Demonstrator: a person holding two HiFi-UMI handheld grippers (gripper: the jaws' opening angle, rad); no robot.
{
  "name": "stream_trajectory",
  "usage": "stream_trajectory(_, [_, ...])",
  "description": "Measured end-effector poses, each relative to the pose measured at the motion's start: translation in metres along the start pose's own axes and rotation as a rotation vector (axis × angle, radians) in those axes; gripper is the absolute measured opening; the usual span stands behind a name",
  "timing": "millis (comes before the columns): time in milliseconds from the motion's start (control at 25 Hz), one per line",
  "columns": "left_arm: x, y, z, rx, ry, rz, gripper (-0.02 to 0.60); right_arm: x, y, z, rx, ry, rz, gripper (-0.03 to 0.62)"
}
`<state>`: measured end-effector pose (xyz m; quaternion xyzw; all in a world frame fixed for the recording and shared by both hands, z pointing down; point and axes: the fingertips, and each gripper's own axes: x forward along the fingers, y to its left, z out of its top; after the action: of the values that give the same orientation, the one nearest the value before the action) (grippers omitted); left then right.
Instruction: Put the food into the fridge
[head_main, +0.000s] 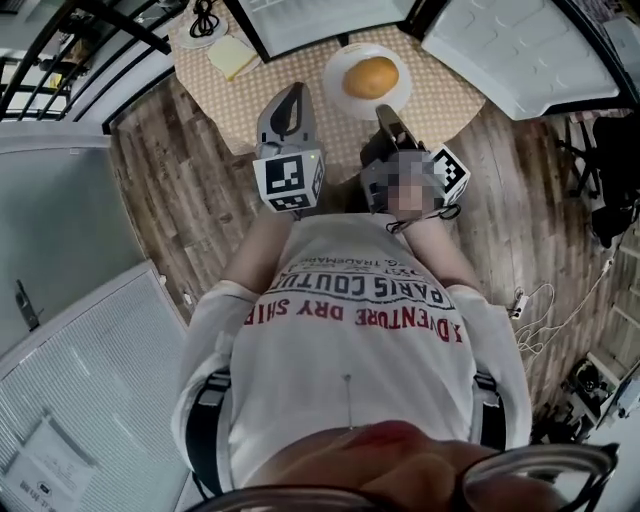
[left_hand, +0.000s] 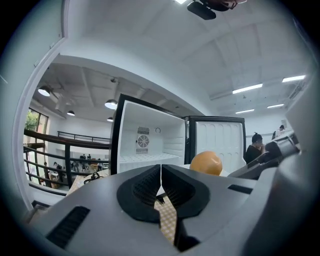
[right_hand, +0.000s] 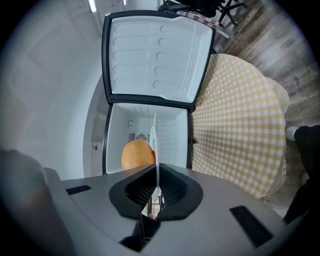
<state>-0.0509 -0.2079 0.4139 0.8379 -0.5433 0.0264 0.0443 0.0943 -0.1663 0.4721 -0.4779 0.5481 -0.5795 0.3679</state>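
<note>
A round orange food (head_main: 371, 77) lies on a white plate (head_main: 345, 62) above the checked table. My right gripper (head_main: 385, 112) is shut on the plate's near rim. In the right gripper view the plate (right_hand: 154, 142) stands edge-on between the pads, with the food (right_hand: 136, 155) to its left. Beyond it the small white fridge (right_hand: 145, 127) is open, its door (right_hand: 155, 50) swung wide. My left gripper (head_main: 291, 100) hovers just left of the plate, shut on nothing. The left gripper view shows its closed jaws (left_hand: 160, 176), the food (left_hand: 206, 163) and the open fridge (left_hand: 150, 140).
A round table in a yellow checked cloth (head_main: 450, 100) stands before the fridge and carries a yellow pad (head_main: 232, 55) and a black cable (head_main: 203, 20). A dark railing (head_main: 60, 60) runs at the far left. A white cabinet (head_main: 80, 400) is at lower left, and cables (head_main: 540, 310) lie on the wood floor.
</note>
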Motion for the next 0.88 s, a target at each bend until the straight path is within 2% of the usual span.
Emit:
stream_trajectory(240, [0.054, -0.002, 0.007, -0.022, -0.002, 0.123, 0.028, 0.056, 0.01, 0.047, -0.012, 0.118, 0.002, 0.032])
stream_trajectory(440, [0.089, -0.005, 0.011, 0.001, 0.003, 0.218, 0.028, 0.101, 0.02, 0.081, -0.037, 0.193, 0.041, 0.032])
stream_trajectory(680, [0.109, 0.006, 0.012, -0.008, -0.002, 0.326, 0.026, 0.138, 0.022, 0.088, -0.071, 0.283, 0.067, 0.032])
stream_trajectory(880, [0.122, 0.014, 0.014, 0.007, 0.004, 0.352, 0.027, 0.16, 0.024, 0.085, -0.055, 0.313, 0.07, 0.032])
